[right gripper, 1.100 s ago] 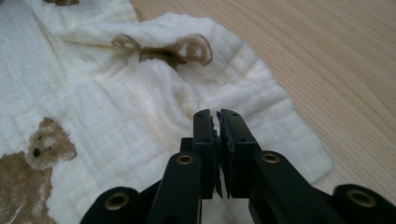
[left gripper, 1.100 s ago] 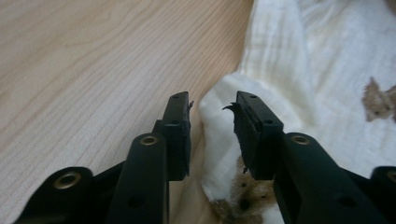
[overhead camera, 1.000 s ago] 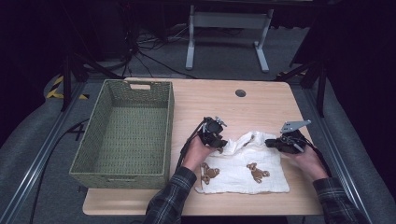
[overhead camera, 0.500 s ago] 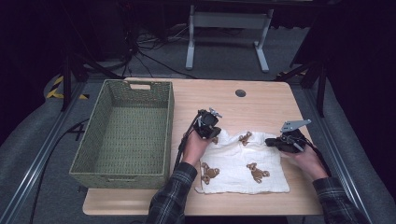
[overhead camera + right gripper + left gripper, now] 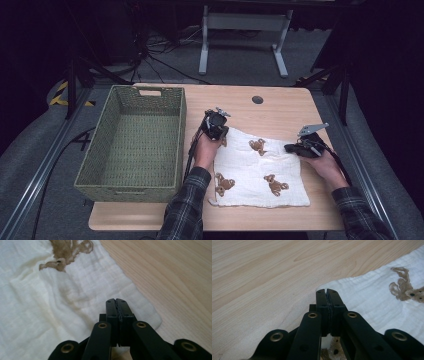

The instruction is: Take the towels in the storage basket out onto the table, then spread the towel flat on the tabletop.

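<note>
High view first: I see a white cloth (image 5: 260,172) lying almost flat on the pale wood-grain desk (image 5: 280,107), roughly square, with a soft crinkled gauze weave and four small brown bear prints. It sits on the desk's near right part, well apart from nothing much but the basket (image 5: 131,142), a deep rectangular woven one in dull green with a handle slot in its far wall, standing just left of the cloth. A small dark round disc (image 5: 257,99) sits in the desk top near the far edge.

My left hand-held gripper (image 5: 216,126) is at the cloth's far left corner, and my right hand-held gripper (image 5: 299,148) at its far right corner. Plaid sleeves come in from the bottom.

Left gripper view shows the two flat black jaws pressed together, pads meeting, with the cloth's corner (image 5: 372,297) lying right at and under their tips; whether any fabric is pinched between them I cannot tell.

Right gripper view shows the same: jaws fully closed over the rounded, puckered corner (image 5: 105,300), cloth under them, a pinch not readable.
</note>
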Motion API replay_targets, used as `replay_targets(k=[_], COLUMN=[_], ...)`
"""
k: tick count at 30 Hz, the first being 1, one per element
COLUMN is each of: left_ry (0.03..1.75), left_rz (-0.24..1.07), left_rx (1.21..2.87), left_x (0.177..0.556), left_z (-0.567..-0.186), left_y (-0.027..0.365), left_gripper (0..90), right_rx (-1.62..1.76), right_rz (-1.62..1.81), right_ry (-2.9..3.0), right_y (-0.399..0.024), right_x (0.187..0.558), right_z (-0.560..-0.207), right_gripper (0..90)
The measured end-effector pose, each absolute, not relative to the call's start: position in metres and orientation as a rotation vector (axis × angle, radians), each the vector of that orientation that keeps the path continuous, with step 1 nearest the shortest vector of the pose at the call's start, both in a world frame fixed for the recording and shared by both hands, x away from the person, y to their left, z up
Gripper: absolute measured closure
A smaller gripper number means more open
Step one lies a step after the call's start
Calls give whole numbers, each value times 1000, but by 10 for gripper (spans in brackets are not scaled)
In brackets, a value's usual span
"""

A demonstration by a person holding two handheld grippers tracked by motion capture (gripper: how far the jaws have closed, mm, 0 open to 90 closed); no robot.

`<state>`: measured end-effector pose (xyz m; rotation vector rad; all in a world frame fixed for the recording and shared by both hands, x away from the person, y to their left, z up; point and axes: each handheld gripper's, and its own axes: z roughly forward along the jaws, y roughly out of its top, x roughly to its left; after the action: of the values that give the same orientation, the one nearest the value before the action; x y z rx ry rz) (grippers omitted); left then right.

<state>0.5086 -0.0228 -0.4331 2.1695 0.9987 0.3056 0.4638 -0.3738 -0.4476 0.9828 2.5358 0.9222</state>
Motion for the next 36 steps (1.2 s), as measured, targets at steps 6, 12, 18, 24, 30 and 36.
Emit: replay_targets(k=[6, 12, 18, 24, 30, 36], left_ry=[1016, 1049, 1071, 1103, 1129, 1156], left_rz=[320, 333, 318, 331, 327, 335], left_rx=[2150, 2143, 2149, 2135, 2126, 2118], left_x=[510, 514, 513, 513, 515, 518], left_z=[-434, -438, -437, -437, -439, -442], left_y=[-21, -14, -13, -8, -3, -2], left_gripper=[889, 888, 745, 612, 539, 526], right_rx=[1006, 1044, 1048, 1036, 1066, 1121], right_rz=[927, 936, 967, 1022, 1038, 1034], right_ry=[2493, 2440, 2437, 2431, 2387, 2340], right_y=[-374, -374, -373, -378, -391, -402], right_x=[484, 503, 503, 495, 498, 504], right_z=[-449, -451, -449, -443, -440, -443], right_gripper=[897, 898, 889, 814, 726, 675])
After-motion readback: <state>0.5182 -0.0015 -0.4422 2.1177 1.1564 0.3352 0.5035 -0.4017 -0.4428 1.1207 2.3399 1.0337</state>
